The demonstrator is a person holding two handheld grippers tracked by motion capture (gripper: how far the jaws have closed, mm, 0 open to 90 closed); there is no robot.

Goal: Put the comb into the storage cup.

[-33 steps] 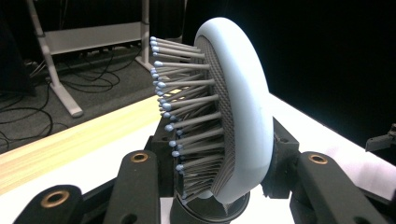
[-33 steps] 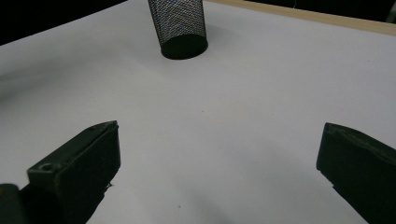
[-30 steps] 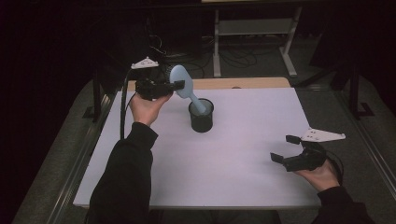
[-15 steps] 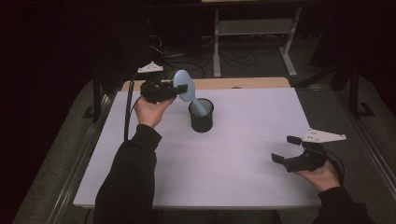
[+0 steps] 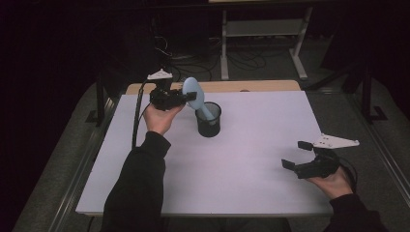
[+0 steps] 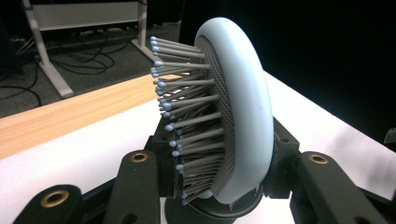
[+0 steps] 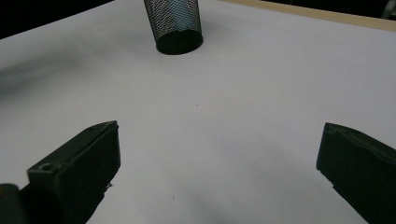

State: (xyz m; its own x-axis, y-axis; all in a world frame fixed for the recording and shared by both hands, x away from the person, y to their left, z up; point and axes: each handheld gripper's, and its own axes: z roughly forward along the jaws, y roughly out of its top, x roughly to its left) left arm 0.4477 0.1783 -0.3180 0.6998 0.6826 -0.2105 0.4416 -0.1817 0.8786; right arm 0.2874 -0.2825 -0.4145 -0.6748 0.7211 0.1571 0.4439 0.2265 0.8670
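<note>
I kept L gripper (image 5: 186, 98) jaws pinching hairbrush (image 6: 233, 112) head, handle below in mesh cup (image 5: 209, 119); lowered straight, released once seated. R gripper (image 5: 300, 155) jaws spread, idle over tabletop (image 5: 251, 169).

Black sleeves (image 5: 138, 188), black jaws with brass screws (image 6: 139, 157).

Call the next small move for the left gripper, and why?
Probably open the left gripper. Its jaws clamp the hairbrush by the head, the handle already sits inside the mesh cup, so letting go should leave the brush standing in it.
</note>
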